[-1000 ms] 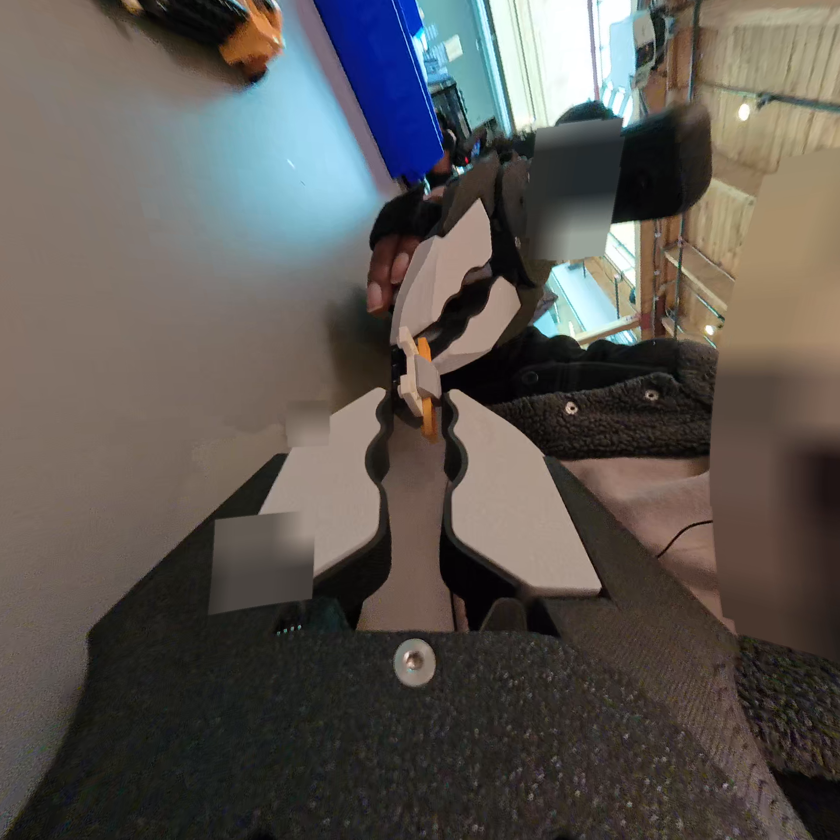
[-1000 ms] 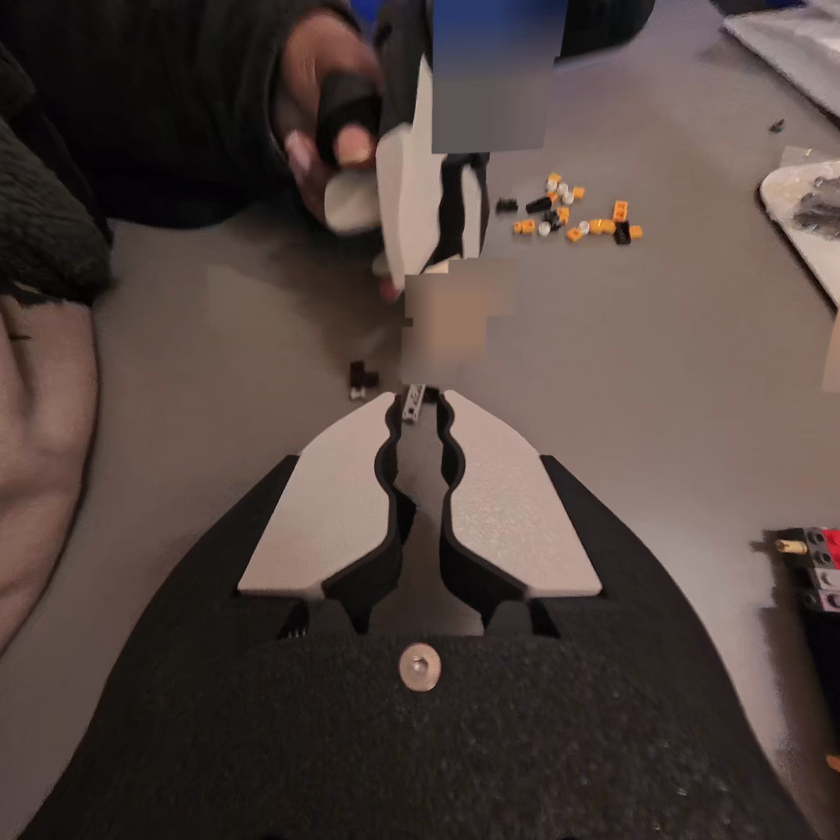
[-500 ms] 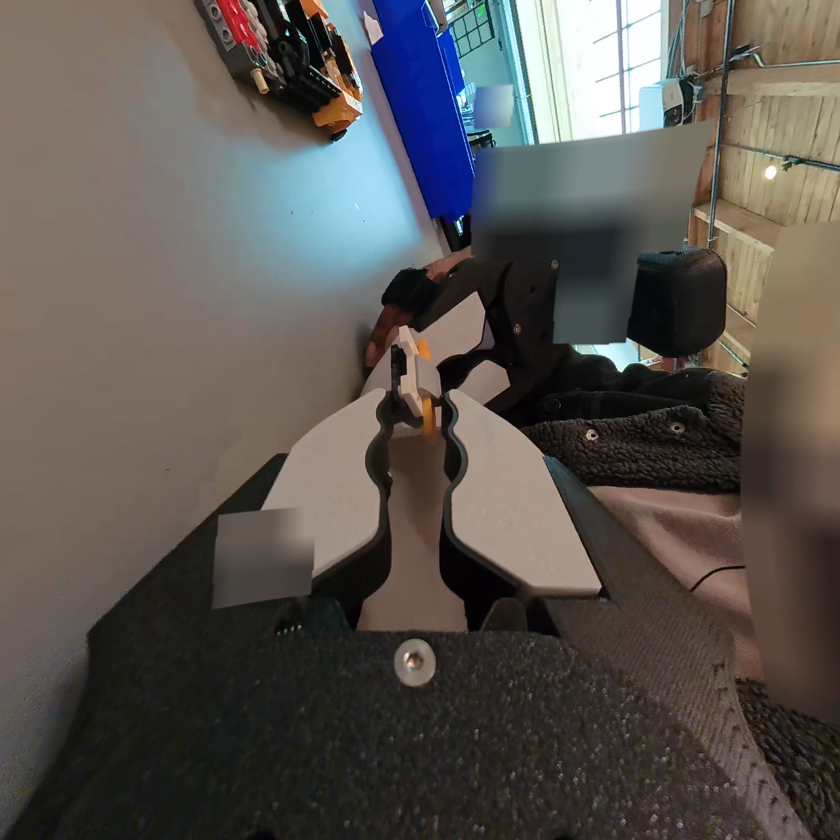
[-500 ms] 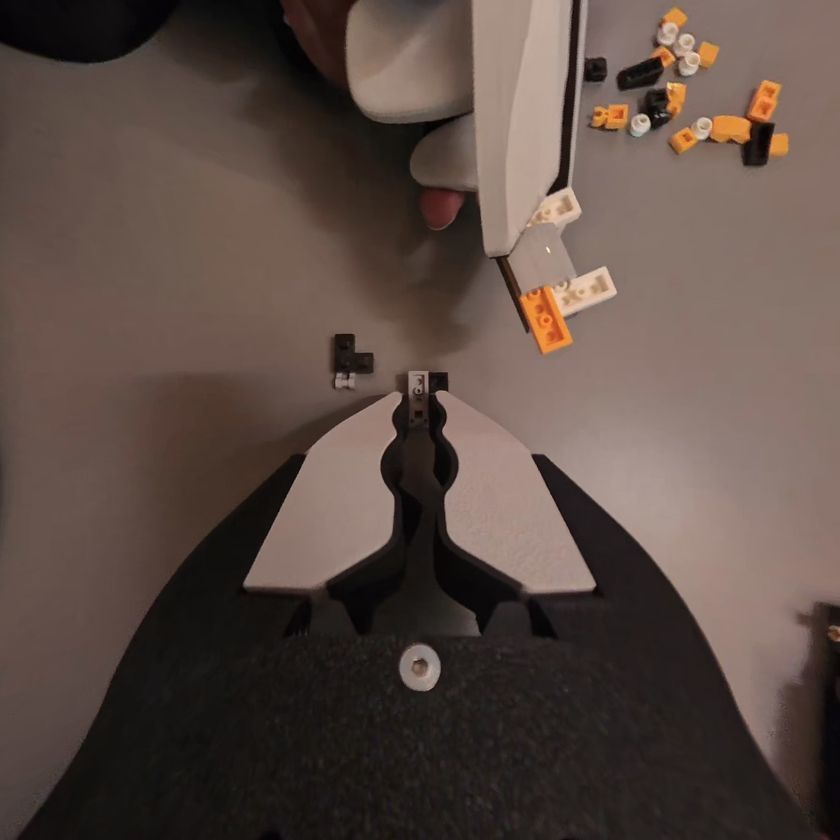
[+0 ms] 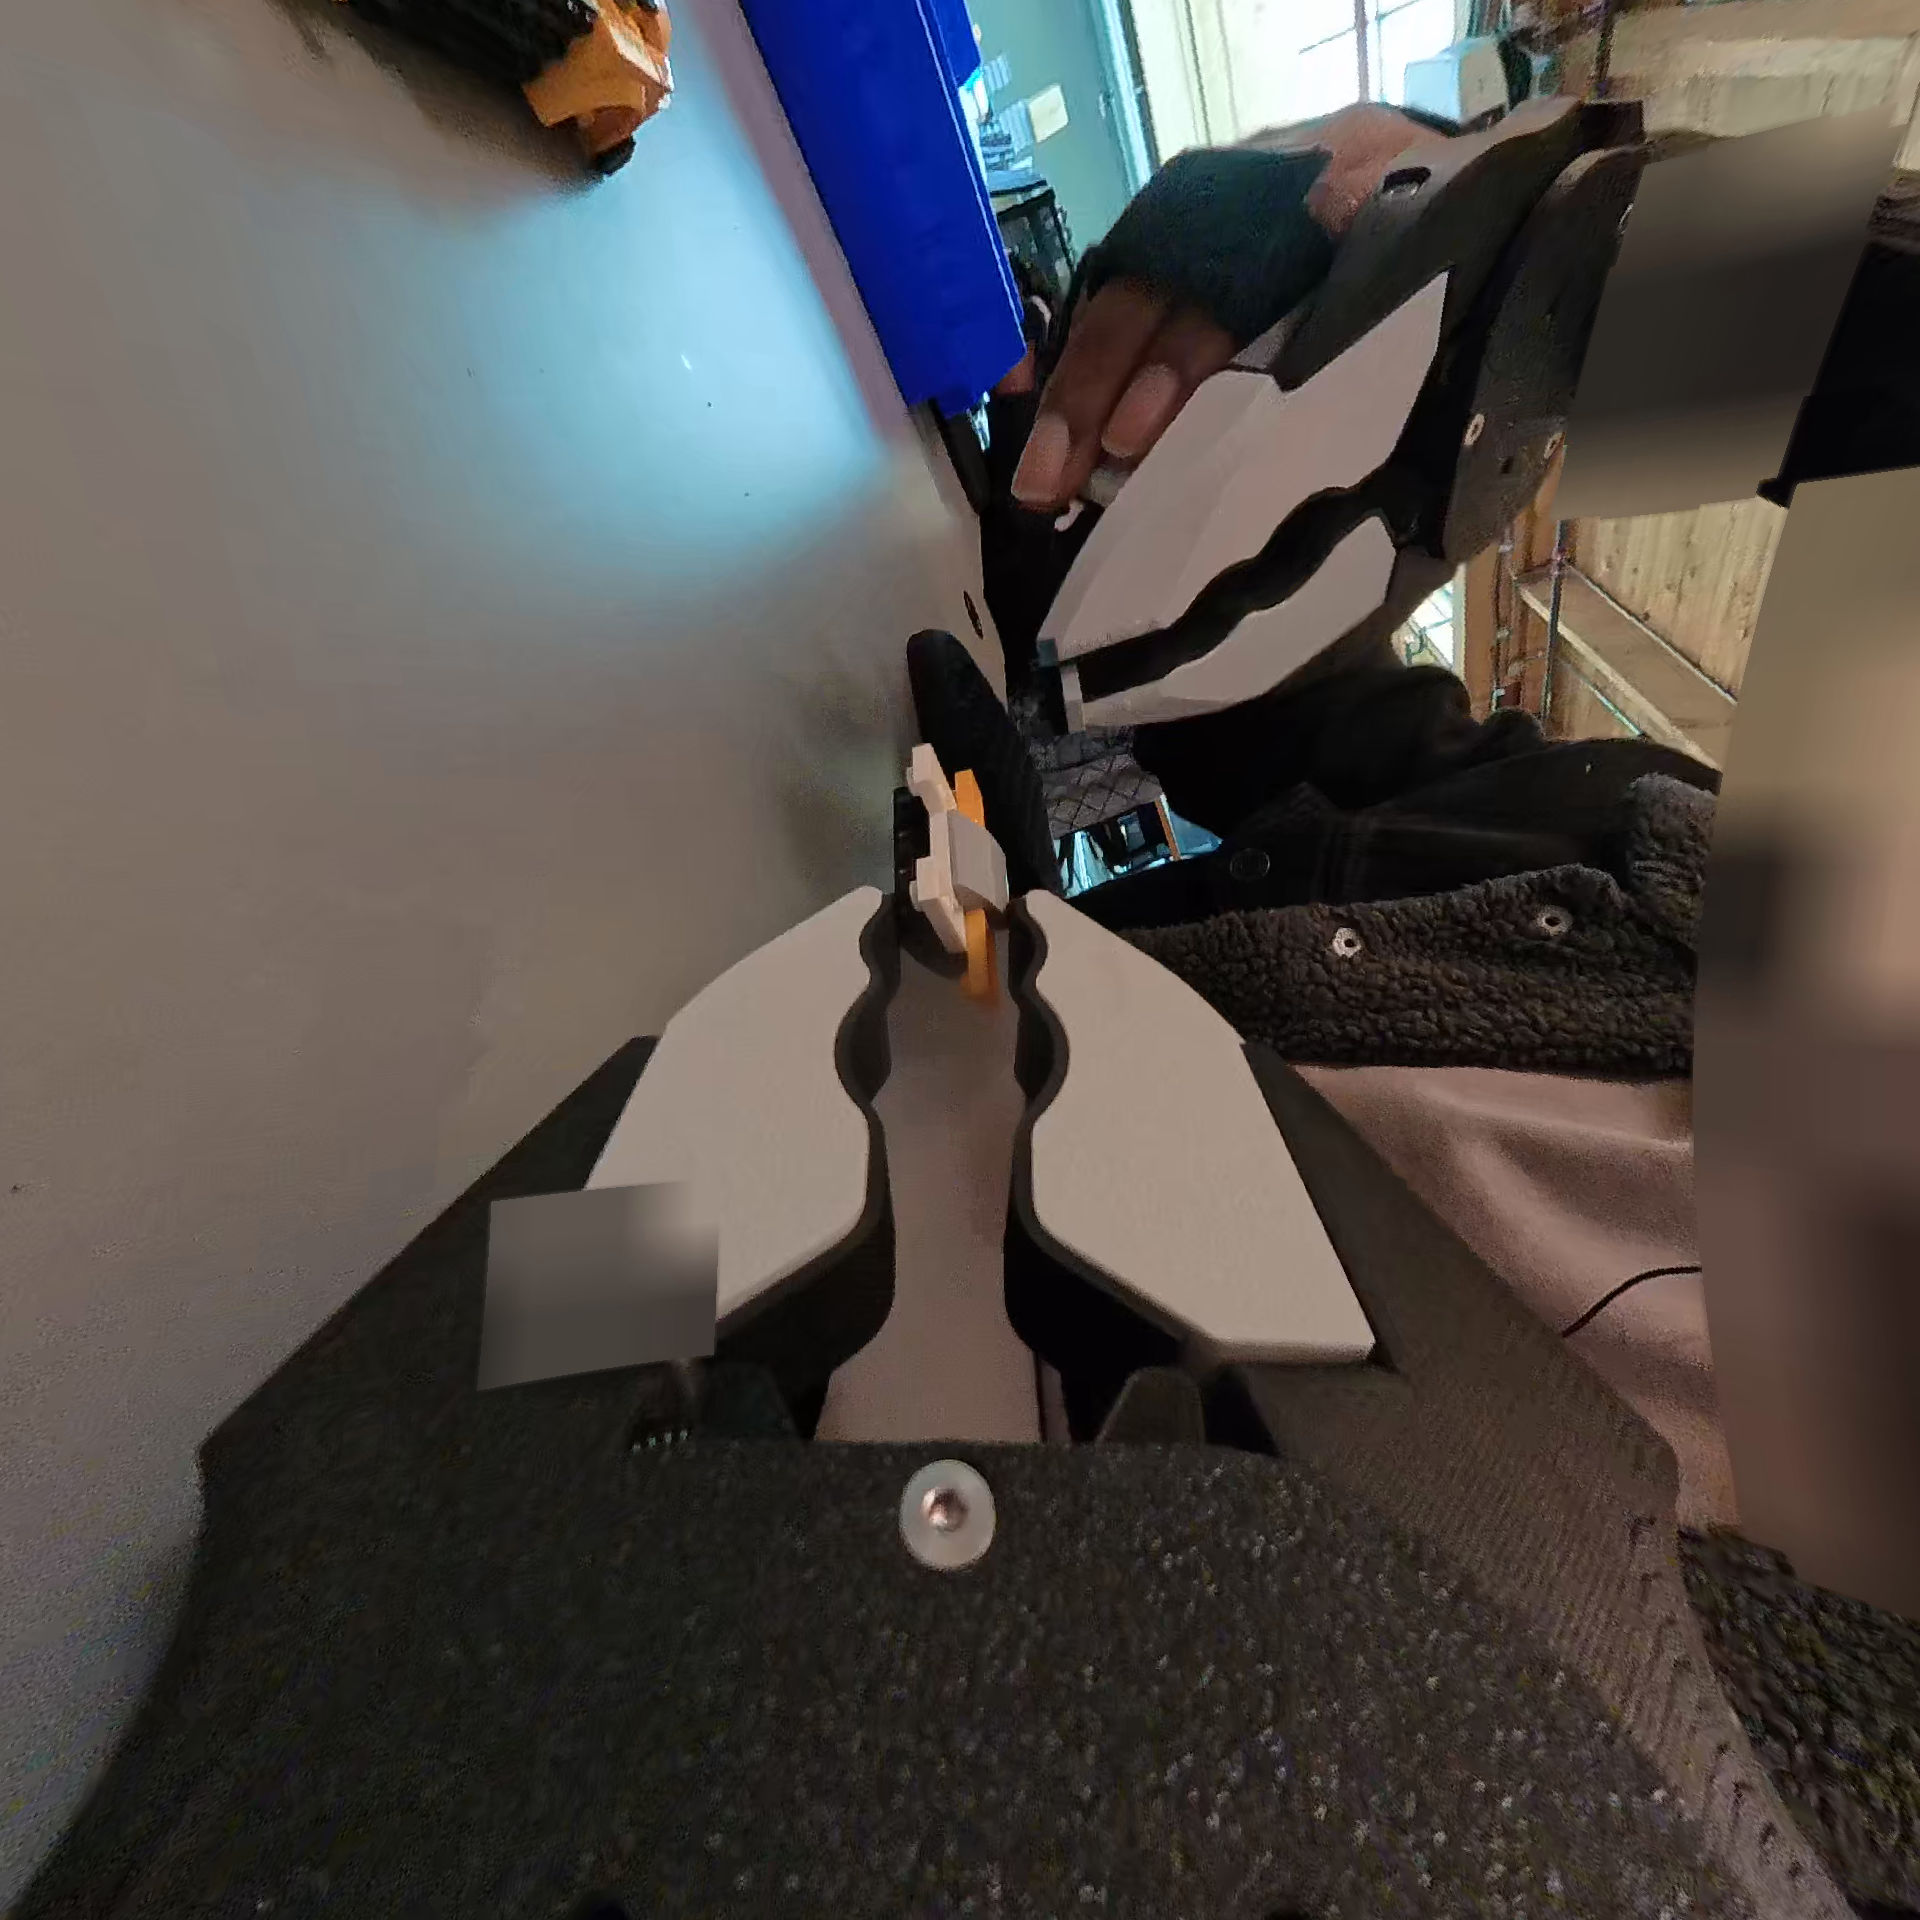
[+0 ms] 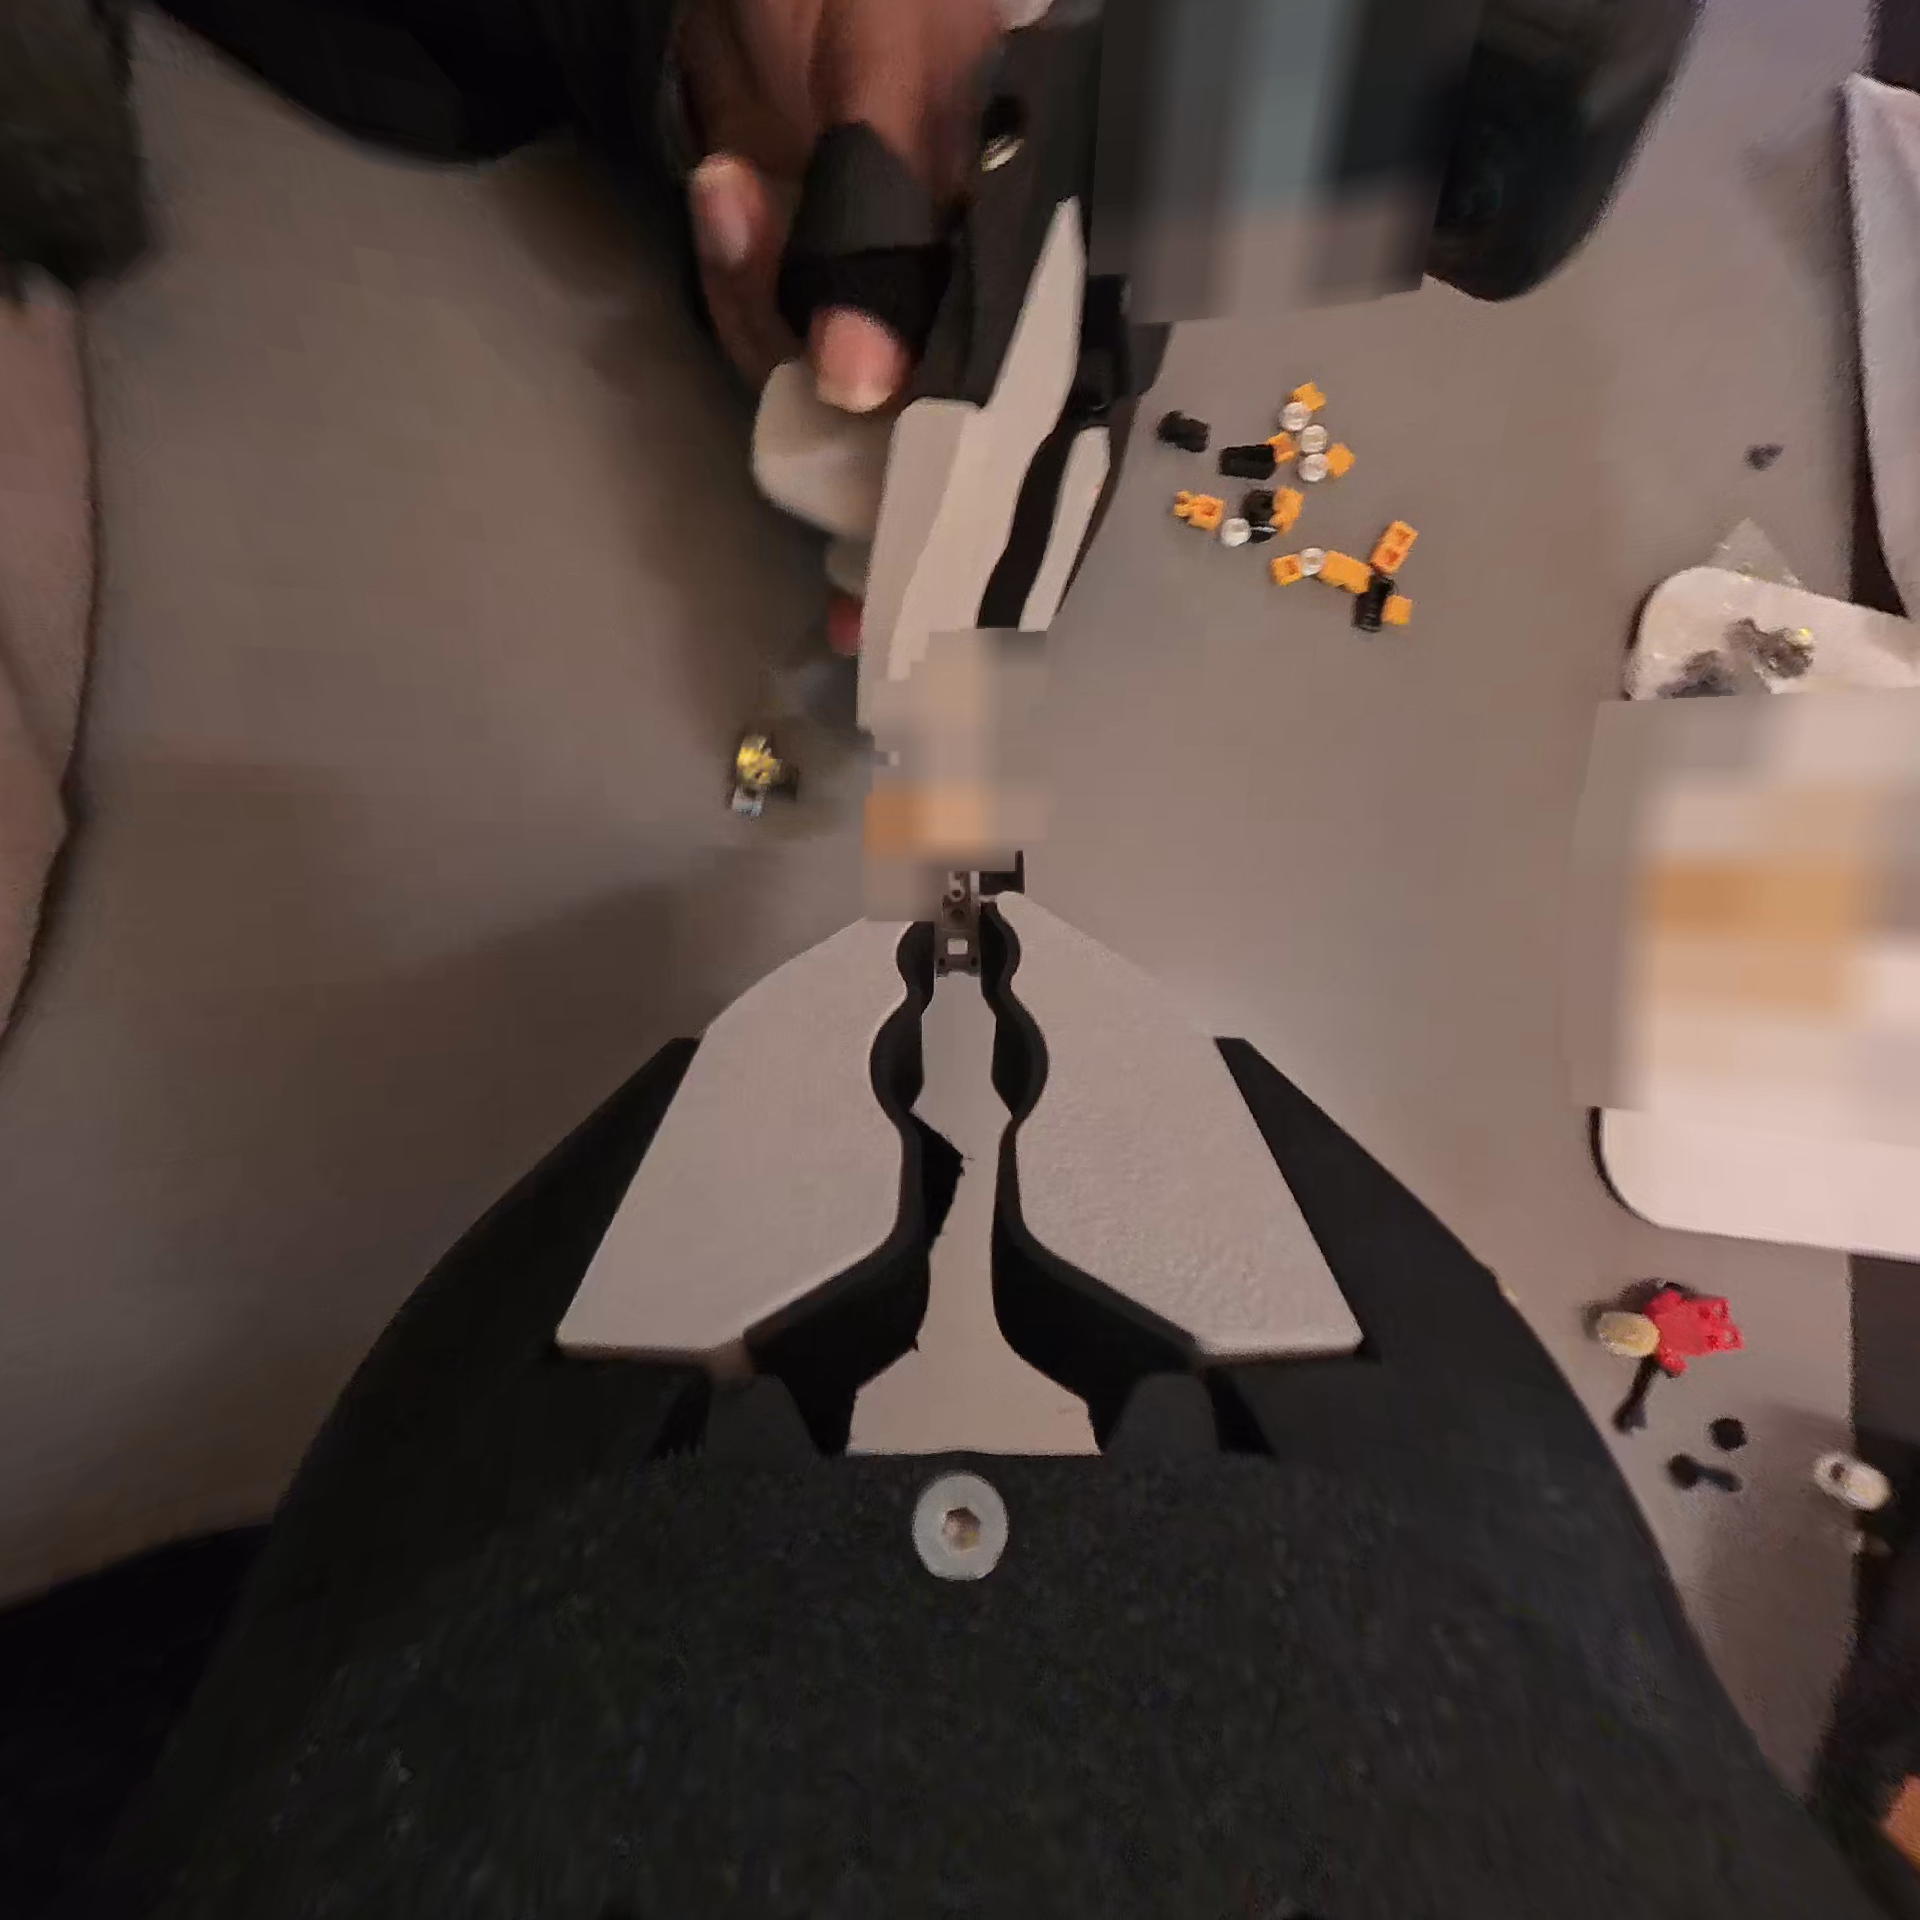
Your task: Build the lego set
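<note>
My left gripper (image 5: 951,914) is shut on a small white, grey and orange lego assembly (image 5: 956,852) and holds it above the grey table. My right gripper (image 6: 961,920) is shut on a small grey and black lego piece (image 6: 961,920) just above the table. In the left wrist view the right gripper (image 5: 1070,665) shows farther off, up and to the right, apart from the assembly. In the right wrist view the left gripper (image 6: 997,520) shows ahead, with a person's hand (image 6: 821,260) on it; a mosaic patch hides its tips.
Several loose orange, black and white pieces (image 6: 1299,499) lie at the far right. A small black piece (image 6: 764,774) lies left of centre. A red piece (image 6: 1683,1330) and a white sheet (image 6: 1766,1174) are at the right. A larger built model (image 5: 582,62) and blue bin (image 5: 894,208) stand far off. My right fingertips sit around 5 cm from my left ones.
The two grippers have drawn apart: the right gripper has lifted back from the left one's assembly. Both still hold their pieces. Both views have swung.
</note>
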Demonstrator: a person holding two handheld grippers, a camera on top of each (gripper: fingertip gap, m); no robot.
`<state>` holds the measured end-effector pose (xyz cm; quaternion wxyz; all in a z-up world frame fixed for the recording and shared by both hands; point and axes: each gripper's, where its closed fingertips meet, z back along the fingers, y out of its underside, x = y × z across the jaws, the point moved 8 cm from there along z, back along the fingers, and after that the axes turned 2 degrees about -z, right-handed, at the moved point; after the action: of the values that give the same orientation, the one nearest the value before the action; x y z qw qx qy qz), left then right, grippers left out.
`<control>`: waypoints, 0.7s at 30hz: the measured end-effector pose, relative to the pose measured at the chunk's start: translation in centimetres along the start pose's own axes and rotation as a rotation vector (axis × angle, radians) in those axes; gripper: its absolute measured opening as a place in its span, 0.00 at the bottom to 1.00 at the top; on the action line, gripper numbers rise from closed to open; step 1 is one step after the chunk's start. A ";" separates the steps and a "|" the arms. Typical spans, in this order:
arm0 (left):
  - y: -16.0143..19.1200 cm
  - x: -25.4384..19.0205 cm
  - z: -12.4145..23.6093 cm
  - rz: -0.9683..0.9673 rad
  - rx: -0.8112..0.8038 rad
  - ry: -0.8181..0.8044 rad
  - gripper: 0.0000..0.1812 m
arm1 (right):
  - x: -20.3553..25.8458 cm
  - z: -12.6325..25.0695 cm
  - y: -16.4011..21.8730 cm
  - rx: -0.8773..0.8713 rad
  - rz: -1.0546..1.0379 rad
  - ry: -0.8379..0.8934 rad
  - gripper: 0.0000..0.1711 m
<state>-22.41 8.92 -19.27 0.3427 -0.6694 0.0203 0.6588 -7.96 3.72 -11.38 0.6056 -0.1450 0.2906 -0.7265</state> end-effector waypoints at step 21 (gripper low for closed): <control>-0.7 -0.8 -0.2 -0.076 -0.330 -0.172 0.10 | -1.3 -2.2 -0.4 -0.164 -0.617 0.244 0.08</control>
<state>-21.96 9.05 -18.26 0.2535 -0.6582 -0.1427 0.6944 -9.23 5.55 -12.67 0.3044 -0.1861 0.3610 -0.8616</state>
